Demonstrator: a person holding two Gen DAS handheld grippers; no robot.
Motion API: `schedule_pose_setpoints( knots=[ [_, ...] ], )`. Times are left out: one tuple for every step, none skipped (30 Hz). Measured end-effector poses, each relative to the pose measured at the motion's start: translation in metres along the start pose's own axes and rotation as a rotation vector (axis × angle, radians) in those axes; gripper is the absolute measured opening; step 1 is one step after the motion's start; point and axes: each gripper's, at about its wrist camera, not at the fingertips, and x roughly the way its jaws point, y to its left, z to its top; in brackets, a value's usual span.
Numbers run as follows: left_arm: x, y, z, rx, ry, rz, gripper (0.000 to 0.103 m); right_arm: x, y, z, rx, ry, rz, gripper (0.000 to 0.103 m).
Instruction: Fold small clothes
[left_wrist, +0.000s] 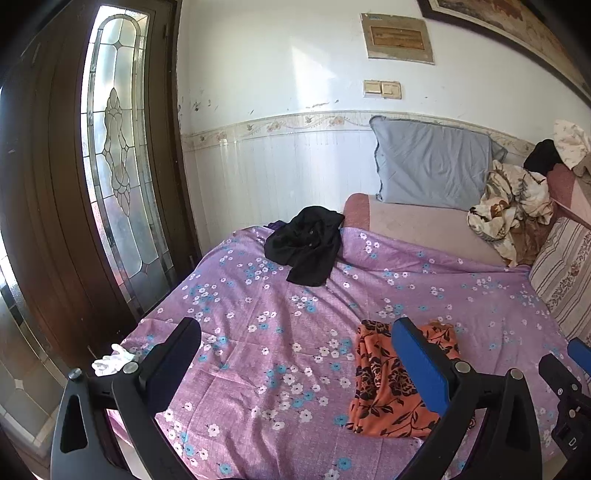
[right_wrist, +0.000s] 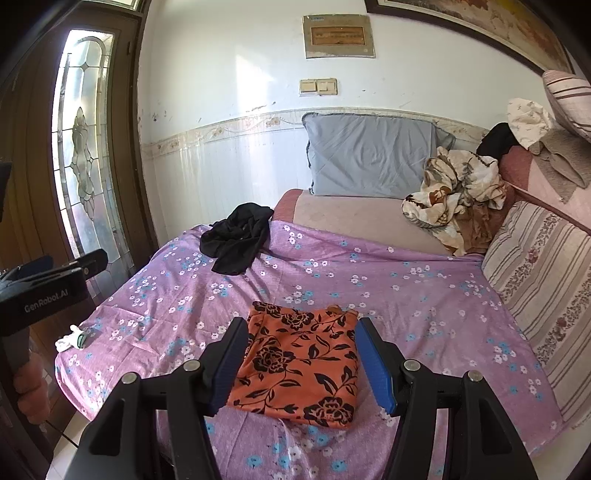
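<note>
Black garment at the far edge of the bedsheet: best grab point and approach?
Grip the black garment at the loose tail hanging toward the near side, coming in from the front over the purple floral bedsheet. It lies crumpled, and that tail is the flattest, most exposed edge. A judgement only; the folds hide its real shape.

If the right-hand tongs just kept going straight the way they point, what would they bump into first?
Most likely the folded orange floral cloth, which lies on the purple bedsheet framed between the open right tongs. Depth is hard to judge here.
</note>
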Motion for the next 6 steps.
schedule_pose_setpoints(
  knots=[
    [0.003,0.0,0.0,0.0,0.004,-0.005,0.103,0.003,0.001,0.0,0.001,0.002,0.001,0.064],
    [0.005,0.0,0.0,0.0,0.006,-0.009,0.103,0.007,0.001,0.001,0.0,0.007,0.002,0.064],
    [0.009,-0.001,0.0,-0.001,0.008,-0.01,0.103,0.011,0.001,0.002,0.001,0.01,0.003,0.064],
    [0.012,-0.002,0.0,-0.004,0.008,-0.009,0.103,0.016,0.0,0.003,0.003,0.012,0.005,0.064],
    [0.016,-0.002,0.001,-0.006,0.008,-0.012,0.103,0.02,-0.001,0.004,0.005,0.013,0.006,0.064],
    [0.022,-0.003,0.001,-0.006,0.013,-0.015,0.103,0.026,-0.003,0.006,0.005,0.014,0.005,0.064]
  ],
)
